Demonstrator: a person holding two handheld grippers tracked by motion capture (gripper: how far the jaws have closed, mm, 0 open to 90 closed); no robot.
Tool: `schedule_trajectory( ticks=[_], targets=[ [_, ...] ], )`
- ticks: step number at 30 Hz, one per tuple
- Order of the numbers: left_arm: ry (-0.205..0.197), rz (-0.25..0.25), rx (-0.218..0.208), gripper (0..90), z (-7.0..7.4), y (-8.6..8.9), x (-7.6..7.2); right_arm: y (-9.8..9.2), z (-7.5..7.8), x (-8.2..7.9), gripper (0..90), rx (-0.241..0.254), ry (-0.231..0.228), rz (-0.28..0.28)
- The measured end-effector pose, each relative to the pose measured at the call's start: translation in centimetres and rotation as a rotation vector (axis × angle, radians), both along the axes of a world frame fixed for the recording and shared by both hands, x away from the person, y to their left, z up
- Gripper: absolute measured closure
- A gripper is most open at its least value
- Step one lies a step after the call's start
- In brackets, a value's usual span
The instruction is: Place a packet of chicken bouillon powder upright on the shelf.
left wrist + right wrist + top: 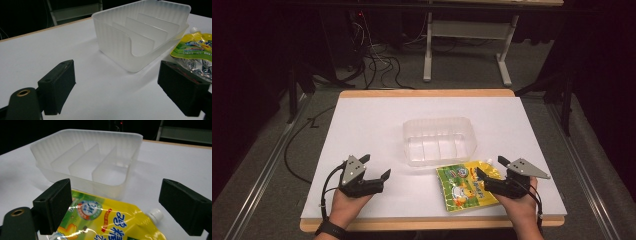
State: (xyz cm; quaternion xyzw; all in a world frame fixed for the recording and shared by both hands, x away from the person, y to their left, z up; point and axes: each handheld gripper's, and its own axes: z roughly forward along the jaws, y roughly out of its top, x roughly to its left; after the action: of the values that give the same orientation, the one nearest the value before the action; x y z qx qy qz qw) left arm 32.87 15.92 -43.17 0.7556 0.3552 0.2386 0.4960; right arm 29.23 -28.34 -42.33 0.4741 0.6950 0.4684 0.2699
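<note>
The yellow pouch (466, 186) lies flat on the white table (372, 125), at the near right side, just beside the front wall of the clear plastic bin (439, 140). Its long axis runs from the near edge of the table up and to the right, so the small white cap (155, 215) points away from the person and toward the right corner of the bin. In the right gripper view the pouch is directly below and between the black fingers (55, 202), which stand wide apart and touch nothing.

The right gripper (490, 173) hovers just over the right edge of the pouch, so this hand is clearly the nearer one. The left gripper (374, 167) is well apart from the pouch, over the bare table left of the bin, and its fingers are also released, with nothing between them.

The pouch looks like a soft foil bag with a glossy, wrinkled skin that reflects the light, green and yellow print, and a silver bottom part. It would probably bend and slide under a grip. The bin is a stiff, milky, translucent box with ribbed walls, rounded corners, and three thin dividers that make narrow slots inside. All the slots are empty.
</note>
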Motion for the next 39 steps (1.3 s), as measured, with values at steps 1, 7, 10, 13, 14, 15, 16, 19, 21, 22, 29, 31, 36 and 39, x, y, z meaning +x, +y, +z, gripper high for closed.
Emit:
schedule_trajectory(
  ticks=[1,7,10,13,14,15,16,19,21,22,29,31,36,39],
  targets=[
    [0.005,-0.003,0.000,15.2,-0.1,-0.2,0.3,0.0,0.0,0.0,12.5,0.000,0.000,0.000],
    [0.016,-0.004,-0.020,15.4,-0.3,-0.6,1.0,-1.8,-0.7,-1.0,14.0,0.007,0.051,-0.058],
    [0.015,-0.009,-0.012,15.5,-0.3,-0.8,1.2,-2.5,-1.1,-1.4,15.0,0.009,0.075,-0.078],
    [0.018,-0.015,-0.012,15.5,-0.4,-1.2,1.4,-3.2,-1.6,-1.7,16.3,0.015,0.110,-0.094],
    [0.018,-0.021,-0.006,15.5,-0.4,-1.3,1.5,-3.4,-1.8,-1.8,17.2,0.019,0.124,-0.098],
    [0.018,-0.024,-0.009,15.5,-0.5,-1.4,1.6,-3.6,-2.0,-1.8,18.1,0.022,0.137,-0.104],
    [0.018,-0.029,-0.007,15.5,-0.5,-1.6,1.6,-3.9,-2.2,-1.9,19.3,0.027,0.150,-0.110],
    [0.013,-0.048,-0.006,15.6,-0.4,-2.2,1.7,-4.5,-2.8,-2.0,22.1,0.047,0.188,-0.121],
    [0.004,-0.059,-0.001,15.7,-0.4,-2.7,1.8,-4.7,-3.2,-2.2,25.4,0.054,0.215,-0.122],
    [0.002,-0.066,0.002,15.6,-0.4,-2.9,1.9,-4.9,-3.3,-2.2,26.8,0.059,0.228,-0.121],
    [-0.001,-0.100,0.013,15.6,-0.4,-4.0,2.1,-5.8,-4.5,-2.5,35.6,0.126,0.313,-0.126],
    [-0.004,-0.103,0.016,15.7,-0.5,-4.2,2.2,-6.1,-4.8,-2.5,39.8,0.167,0.338,-0.121],
    [-0.006,-0.110,0.025,15.6,-0.5,-4.3,2.1,-6.5,-5.3,-2.4,46.6,0.244,0.381,-0.105],
    [-0.008,-0.110,0.032,15.6,-0.5,-4.2,2.1,-6.5,-5.7,-2.2,49.6,0.282,0.410,-0.097]
  ],
)
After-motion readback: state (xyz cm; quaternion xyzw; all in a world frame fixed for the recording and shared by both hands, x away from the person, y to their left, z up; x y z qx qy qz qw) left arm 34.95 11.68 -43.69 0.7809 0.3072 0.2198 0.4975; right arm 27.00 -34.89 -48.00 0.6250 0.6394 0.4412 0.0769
